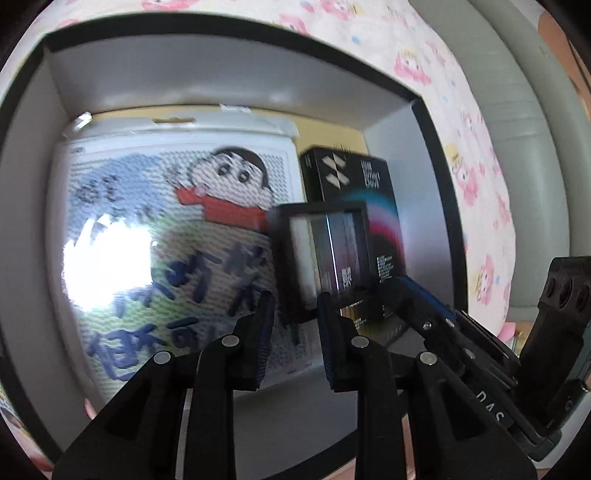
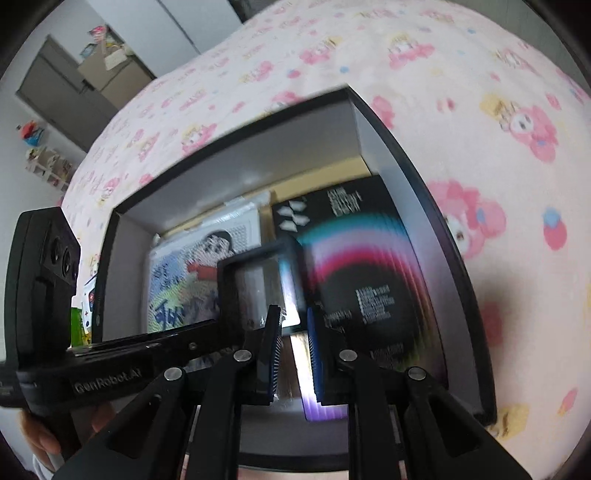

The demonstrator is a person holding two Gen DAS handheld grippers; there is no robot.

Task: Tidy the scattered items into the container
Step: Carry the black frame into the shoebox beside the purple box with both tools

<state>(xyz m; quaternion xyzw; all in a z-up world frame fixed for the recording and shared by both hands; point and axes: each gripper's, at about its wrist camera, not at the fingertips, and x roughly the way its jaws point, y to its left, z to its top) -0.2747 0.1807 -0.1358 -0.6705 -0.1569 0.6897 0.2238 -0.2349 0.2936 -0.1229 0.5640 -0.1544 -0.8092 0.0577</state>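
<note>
A black-rimmed box (image 1: pixel 229 31) with grey inner walls lies on a pink patterned sheet. Inside lie a flat cartoon-boy bead picture (image 1: pixel 166 236) on the left and a black carton with a coloured arc (image 1: pixel 369 206) on the right. A small black-framed clear case (image 1: pixel 325 247) hangs over them. My left gripper (image 1: pixel 295 325) and my right gripper (image 2: pixel 293 332) both pinch its lower edge. In the right wrist view I see the box (image 2: pixel 373 125), the picture (image 2: pixel 184 280), the carton (image 2: pixel 365 266) and the case (image 2: pixel 262 284).
The pink cartoon-print sheet (image 2: pixel 480 110) surrounds the box. A grey padded edge (image 1: pixel 532 147) runs along the right. Cabinets and a small shelf (image 2: pixel 48 162) stand far left in the right wrist view.
</note>
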